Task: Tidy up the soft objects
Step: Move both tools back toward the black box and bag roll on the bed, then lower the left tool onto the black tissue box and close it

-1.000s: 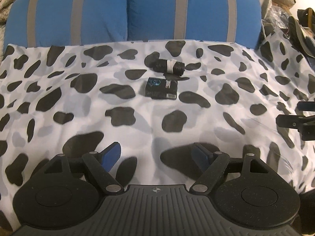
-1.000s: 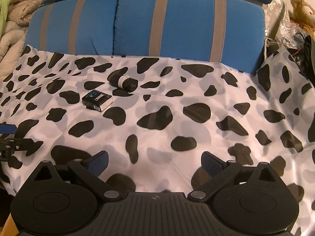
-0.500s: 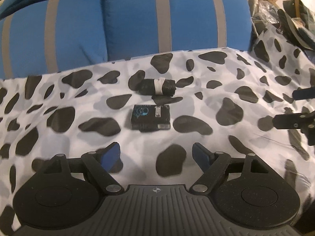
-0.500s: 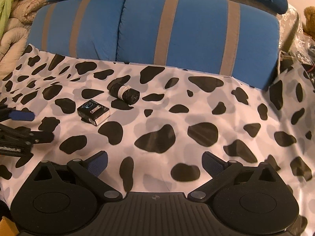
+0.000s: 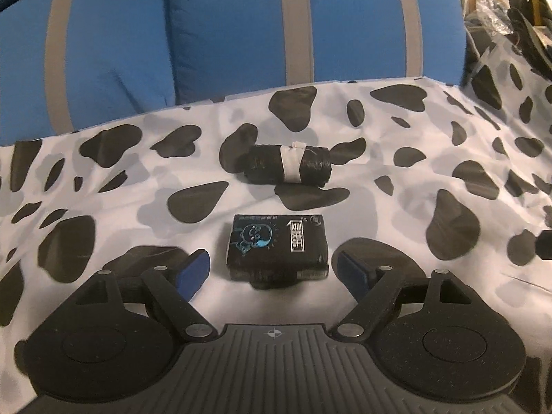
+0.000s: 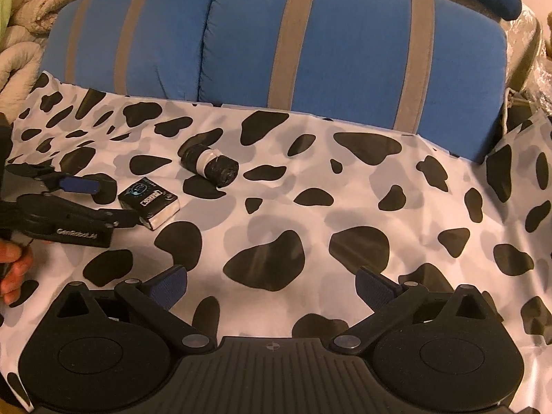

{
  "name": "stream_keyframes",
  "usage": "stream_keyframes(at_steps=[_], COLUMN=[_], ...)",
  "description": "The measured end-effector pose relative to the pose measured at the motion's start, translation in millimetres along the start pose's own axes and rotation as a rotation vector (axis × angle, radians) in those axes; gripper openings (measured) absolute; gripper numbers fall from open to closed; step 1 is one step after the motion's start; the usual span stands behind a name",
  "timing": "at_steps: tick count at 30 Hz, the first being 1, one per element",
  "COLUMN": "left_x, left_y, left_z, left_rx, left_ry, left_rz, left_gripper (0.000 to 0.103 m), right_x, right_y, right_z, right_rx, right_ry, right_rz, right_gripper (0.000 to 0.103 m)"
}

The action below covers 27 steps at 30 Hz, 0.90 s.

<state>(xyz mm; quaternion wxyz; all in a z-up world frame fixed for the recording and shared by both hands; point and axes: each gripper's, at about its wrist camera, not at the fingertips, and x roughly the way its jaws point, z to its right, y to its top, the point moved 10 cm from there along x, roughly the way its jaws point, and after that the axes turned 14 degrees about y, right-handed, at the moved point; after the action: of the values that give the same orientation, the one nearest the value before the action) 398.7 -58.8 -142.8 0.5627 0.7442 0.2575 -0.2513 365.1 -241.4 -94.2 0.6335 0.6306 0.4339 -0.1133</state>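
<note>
Lying flat on the cow-print sheet [image 5: 396, 179], the small black packet [image 5: 277, 248] with blue printing sits directly ahead of the left tool [image 5: 274, 269], its near edge between the two blue pads [image 5: 193, 270], which stand spread wide on either side and touch nothing. Just beyond the packet rests a black roll [image 5: 288, 169] bound with a white band, apart from it. Behind both stand blue cushions [image 5: 241, 31] with grey stripes. From the right wrist view, the right tool [image 6: 270, 284] hangs with its fingers wide apart over bare sheet, well away from the packet [image 6: 150, 203] and roll [image 6: 210, 165], which lie to its far left.
</note>
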Motion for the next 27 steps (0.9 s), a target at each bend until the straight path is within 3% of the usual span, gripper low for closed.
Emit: stream_keyframes(at_steps=[12, 15, 16, 20, 27], left_x=[35, 36, 34, 29, 20], left_y=[-3, -4, -4, -3, 0], left_z=[10, 10, 11, 13, 9], left_rx=[0.018, 0.011, 0.012, -0.007, -0.002], left_ry=[-0.010, -0.008, -0.013, -0.051, -0.045], left_rz=[-0.069, -0.067, -0.064, -0.067, -0.057], left_gripper=[0.081, 0.078, 0.071, 0.070, 0.070], right_x=[14, 15, 15, 17, 25], right_y=[8, 9, 9, 9, 10], right_z=[0, -3, -3, -5, -9], right_rx=[-0.012, -0.019, -0.021, -0.026, -0.051], right_ry=[0.019, 0.024, 0.026, 0.027, 0.026], right_rz=[-0.009, -0.010, -0.011, -0.013, -0.011], right_gripper=[0.103, 0.103, 0.103, 0.103, 0.103])
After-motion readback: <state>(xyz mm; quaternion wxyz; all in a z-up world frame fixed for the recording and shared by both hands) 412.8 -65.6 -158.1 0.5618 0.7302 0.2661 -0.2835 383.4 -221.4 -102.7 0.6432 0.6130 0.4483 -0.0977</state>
